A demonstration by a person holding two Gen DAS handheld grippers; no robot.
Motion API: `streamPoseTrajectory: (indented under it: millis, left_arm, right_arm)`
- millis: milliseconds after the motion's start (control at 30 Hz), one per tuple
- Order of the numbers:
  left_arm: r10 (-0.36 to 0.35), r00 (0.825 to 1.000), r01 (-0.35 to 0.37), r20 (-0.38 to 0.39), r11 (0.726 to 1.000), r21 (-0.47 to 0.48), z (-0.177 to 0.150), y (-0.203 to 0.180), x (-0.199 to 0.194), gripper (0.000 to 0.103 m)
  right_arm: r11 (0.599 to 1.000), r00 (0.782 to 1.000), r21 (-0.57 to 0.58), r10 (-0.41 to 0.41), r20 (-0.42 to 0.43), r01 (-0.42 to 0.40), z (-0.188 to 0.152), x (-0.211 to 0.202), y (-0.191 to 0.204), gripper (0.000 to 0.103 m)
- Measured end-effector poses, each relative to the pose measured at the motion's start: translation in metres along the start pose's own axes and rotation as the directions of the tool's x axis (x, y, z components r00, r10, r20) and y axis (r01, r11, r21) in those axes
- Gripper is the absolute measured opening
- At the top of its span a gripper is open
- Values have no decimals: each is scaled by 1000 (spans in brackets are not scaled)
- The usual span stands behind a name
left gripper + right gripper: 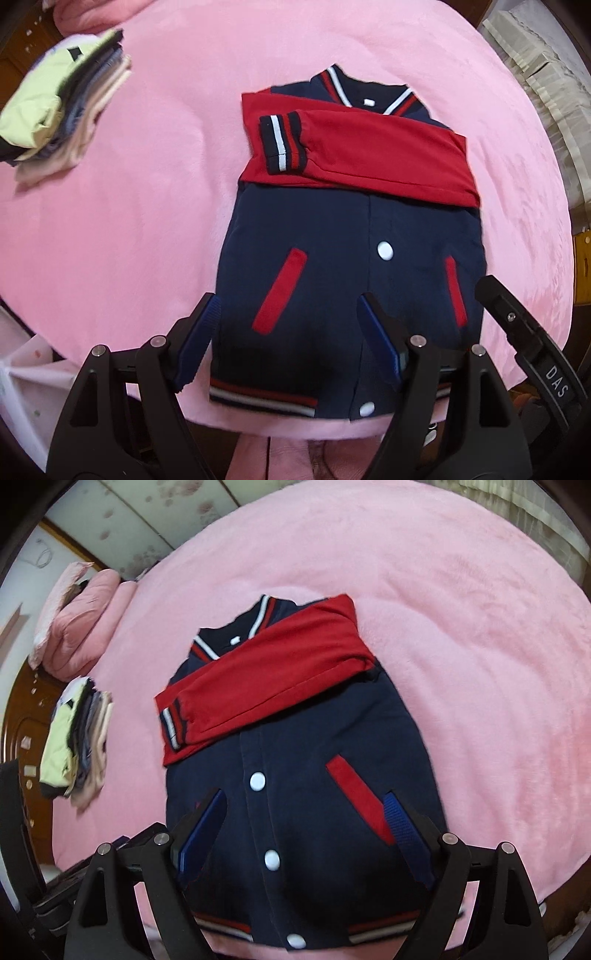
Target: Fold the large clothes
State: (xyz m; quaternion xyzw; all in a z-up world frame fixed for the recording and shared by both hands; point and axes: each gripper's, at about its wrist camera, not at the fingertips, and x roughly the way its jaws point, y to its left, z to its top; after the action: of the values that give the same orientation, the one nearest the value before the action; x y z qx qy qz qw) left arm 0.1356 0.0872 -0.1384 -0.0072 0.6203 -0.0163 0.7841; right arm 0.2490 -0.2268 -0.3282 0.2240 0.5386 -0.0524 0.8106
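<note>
A navy varsity jacket (332, 258) (295, 775) lies face up on the pink blanket, snaps closed. Both red sleeves (369, 155) (266, 679) are folded across its chest, with a striped cuff on top. My left gripper (291, 332) hovers open above the jacket's lower left part, near the red pocket trim, with nothing between its blue pads. My right gripper (304, 823) hovers open over the lower front, straddling the snap line, and also holds nothing. In the left wrist view one black finger (517, 325) of the right gripper shows at the jacket's right side.
A stack of folded clothes (66, 110) (77, 749) sits at the far left of the pink bed (147, 221) (480, 664). A pink pillow (81, 620) and a wooden headboard (22, 720) lie beyond it. The jacket's striped hem (262, 397) is close to the bed's near edge.
</note>
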Motion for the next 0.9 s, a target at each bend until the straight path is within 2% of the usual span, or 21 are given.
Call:
streamPoseTrajectory:
  millis: [133, 233, 367, 467, 633, 767, 900]
  left_arm:
    - [-16, 999, 17, 50, 999, -30, -29, 3, -25, 74]
    - [-49, 997, 54, 63, 995, -82, -56, 12, -37, 74]
    - [-6, 1000, 6, 4, 992, -125, -91, 27, -34, 74]
    - [-19, 999, 11, -42, 985, -170, -116, 40, -26, 74]
    - [-86, 994, 63, -70, 959, -278, -141, 63, -11, 74]
    - [-85, 994, 58, -70, 942, -330, -149, 78, 3, 74]
    - [-144, 990, 128, -12, 916, -379, -153, 93, 32, 74]
  right_arm:
    - [999, 1000, -39, 13, 16, -13, -16, -29, -13, 88]
    - [999, 998, -44, 20, 67, -17, -34, -52, -30, 88]
    - [1000, 995, -11, 25, 100, -24, -60, -73, -57, 88]
    - [1000, 994, 16, 15, 110, -17, -83, -85, -82, 88]
    - [998, 999, 68, 1, 43, -4, -119, -88, -121, 88]
    - [993, 999, 111, -23, -25, 26, -139, -78, -142, 88]
    - [988, 999, 150, 33, -12, -30, -155, -58, -157, 87]
